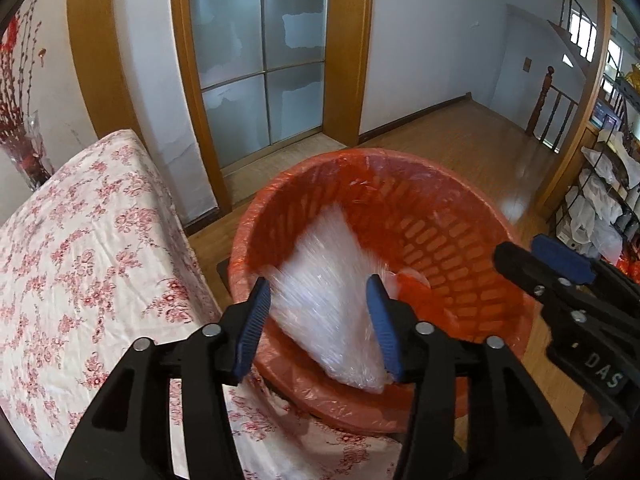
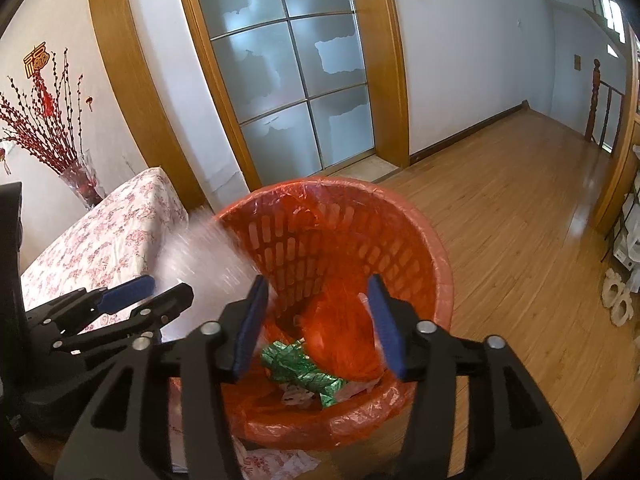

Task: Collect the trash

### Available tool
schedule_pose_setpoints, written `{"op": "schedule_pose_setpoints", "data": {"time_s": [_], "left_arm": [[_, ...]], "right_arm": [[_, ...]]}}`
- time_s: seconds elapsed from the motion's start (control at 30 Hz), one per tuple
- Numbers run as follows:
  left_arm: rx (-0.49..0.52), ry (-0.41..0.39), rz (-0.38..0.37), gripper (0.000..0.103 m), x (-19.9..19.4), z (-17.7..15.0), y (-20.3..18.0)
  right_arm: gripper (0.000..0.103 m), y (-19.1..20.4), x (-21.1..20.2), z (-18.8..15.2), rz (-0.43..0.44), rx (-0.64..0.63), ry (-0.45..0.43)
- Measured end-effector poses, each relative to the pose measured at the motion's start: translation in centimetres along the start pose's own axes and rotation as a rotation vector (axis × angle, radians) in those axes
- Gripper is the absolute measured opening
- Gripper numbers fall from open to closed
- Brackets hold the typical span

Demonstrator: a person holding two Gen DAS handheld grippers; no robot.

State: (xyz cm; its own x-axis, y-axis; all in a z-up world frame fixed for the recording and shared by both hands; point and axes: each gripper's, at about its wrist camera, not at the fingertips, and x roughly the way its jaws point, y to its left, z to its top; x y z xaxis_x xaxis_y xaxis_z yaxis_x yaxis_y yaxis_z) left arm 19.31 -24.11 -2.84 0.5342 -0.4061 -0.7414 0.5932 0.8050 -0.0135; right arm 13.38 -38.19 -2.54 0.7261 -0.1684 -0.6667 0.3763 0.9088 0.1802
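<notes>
An orange-red latticed basket (image 1: 400,164) with a red liner bag stands beside the table. A clear plastic bag (image 1: 328,300), streaked by motion blur, hangs over the basket's near rim between the fingers of my left gripper (image 1: 318,280). The jaws stand apart and do not press on it. In the right wrist view the same clear bag (image 2: 208,256) blurs at the basket (image 2: 436,264) rim, by the left gripper (image 2: 170,286). My right gripper (image 2: 318,280) is open over the basket with nothing between its fingers. A green wrapper (image 2: 304,368) and scraps lie inside.
A table under a floral cloth (image 1: 80,260) lies left of the basket, with a vase of red branches (image 2: 80,180) at its far end. Behind are a frosted glass door (image 1: 260,60) and wooden floor (image 2: 520,220). A rack of bags (image 1: 600,200) stands at right.
</notes>
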Motion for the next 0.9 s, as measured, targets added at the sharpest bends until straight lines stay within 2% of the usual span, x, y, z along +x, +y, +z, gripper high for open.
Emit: {"op": "schedule_pose_setpoints", "data": {"time_s": [0.5,0.9], "left_arm": [[-0.014,-0.026,0.044,0.053,-2.4,-0.3,0.9],[-0.037,-0.102,0.064,0.053,-7.4,-1.0,1.1]], "right_arm": [[0.057,0.4,-2.1,-0.1,-0.004,-0.013,-0.023],[0.059,2.4,-7.4,-0.5,0.005,-0.041,-0.1]]}}
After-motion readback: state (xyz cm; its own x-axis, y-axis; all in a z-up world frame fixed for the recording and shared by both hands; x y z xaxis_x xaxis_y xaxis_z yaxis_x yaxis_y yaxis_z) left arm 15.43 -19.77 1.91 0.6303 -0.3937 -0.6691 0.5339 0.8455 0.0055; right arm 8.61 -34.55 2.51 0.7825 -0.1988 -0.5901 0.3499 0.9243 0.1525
